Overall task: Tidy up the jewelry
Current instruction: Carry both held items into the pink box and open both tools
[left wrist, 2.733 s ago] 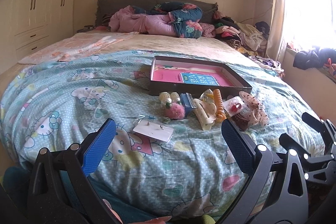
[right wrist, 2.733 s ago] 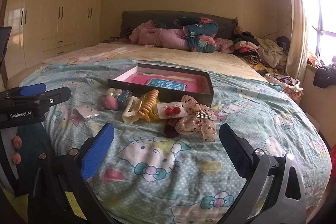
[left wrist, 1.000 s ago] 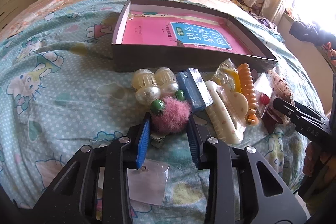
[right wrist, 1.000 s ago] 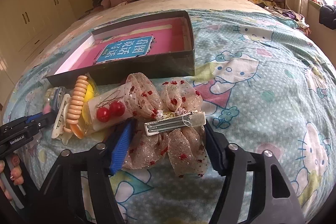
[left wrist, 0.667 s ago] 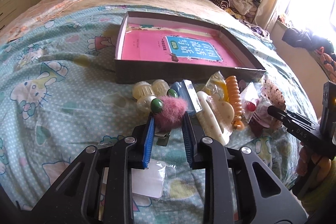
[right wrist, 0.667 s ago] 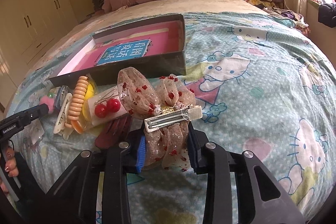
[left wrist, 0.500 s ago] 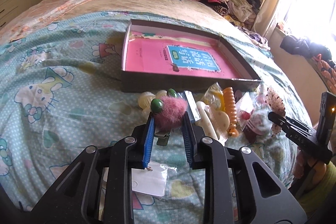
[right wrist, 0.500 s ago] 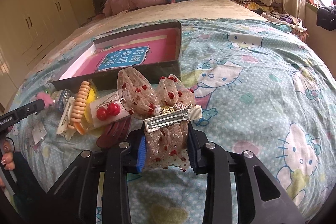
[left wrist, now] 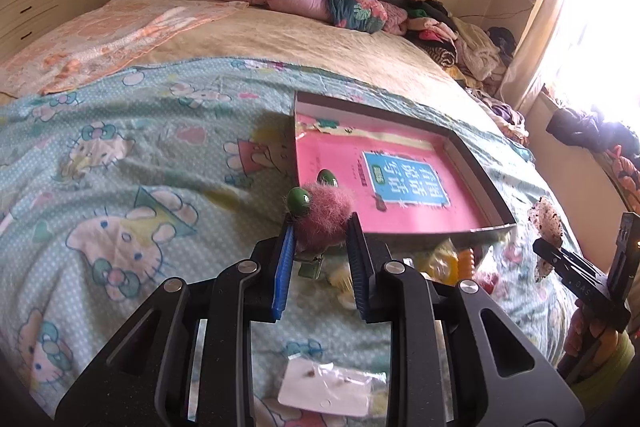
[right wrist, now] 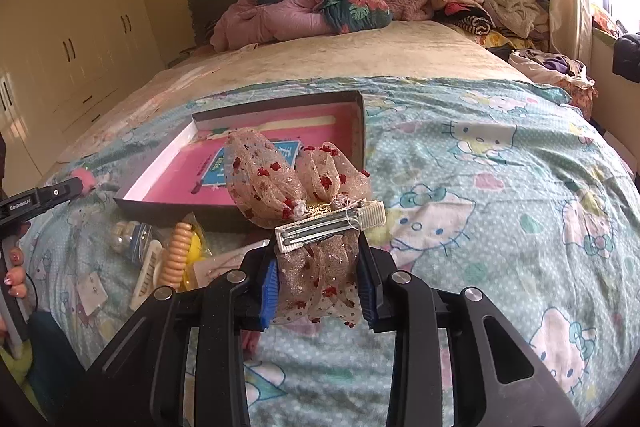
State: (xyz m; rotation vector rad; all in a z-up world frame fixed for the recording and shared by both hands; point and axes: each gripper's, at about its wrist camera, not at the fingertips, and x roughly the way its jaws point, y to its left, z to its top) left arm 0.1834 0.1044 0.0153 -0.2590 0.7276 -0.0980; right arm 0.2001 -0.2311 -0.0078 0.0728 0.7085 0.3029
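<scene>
Holding a pink fluffy hair clip [left wrist: 325, 214] with green beads, the left claw [left wrist: 320, 243] was clenched on it just in front of the box [left wrist: 472, 171], clear of the bedspread [left wrist: 132, 163]. The grip sat low on the fluff, probably so the metal clasp hung free underneath and the piece could be dropped straight into the box. The right claw [right wrist: 316, 281] was likewise closed on a lace bow clip [right wrist: 296, 183] with red dots, pinching the trailing fabric so that the loops and the white clasp stood up above the fingers, near the front wall of the box in that view. Both pieces seemed to be lifted for the same reason: the box, lined with a pink book, looked like the place where the jewelry was to go.

Beside the front wall of the box lay the rest: an orange coil hair tie [right wrist: 178, 255], a cream comb clip [right wrist: 146, 277] and a small card of earrings [left wrist: 328, 393], further from the box.

Both claws pointed forward and downward towards the box, the left one to the left of the right, each carried in a person's hand [right wrist: 14, 273].
</scene>
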